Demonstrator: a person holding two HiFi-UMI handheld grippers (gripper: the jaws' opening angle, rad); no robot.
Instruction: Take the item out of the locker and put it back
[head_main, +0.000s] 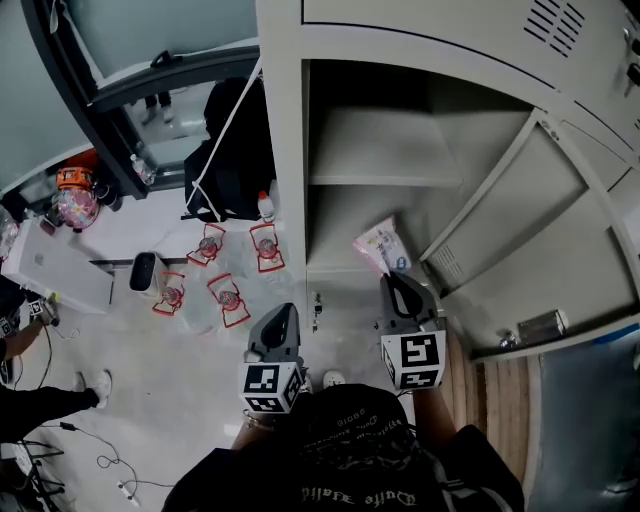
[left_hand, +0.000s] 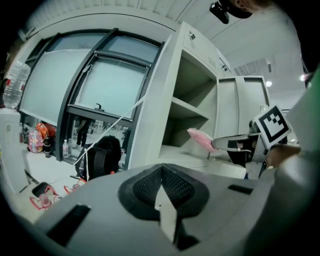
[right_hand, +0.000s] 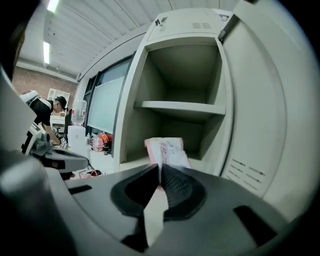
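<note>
Pink and white, the packet (head_main: 380, 245) is pinched in the right gripper (head_main: 398, 282). Its claw is nearly closed, squeezing the packet's bottom edge. The packet sticks up out of the claw toward 11 o'clock in the head view. It is at the mouth of the grey locker (head_main: 285, 150), in the low space under the shelf (head_main: 380, 150). In the left gripper view it hangs above the locker's bottom and does not touch it. The locker door (head_main: 540, 220) is swung open at 3 o'clock. The left gripper (head_main: 280, 315) is at 8 o'clock from the right one, outside the locker. Its claw is closed with nothing in it. Water bottles (head_main: 225, 270) lie on the floor at 10 o'clock from it.
</note>
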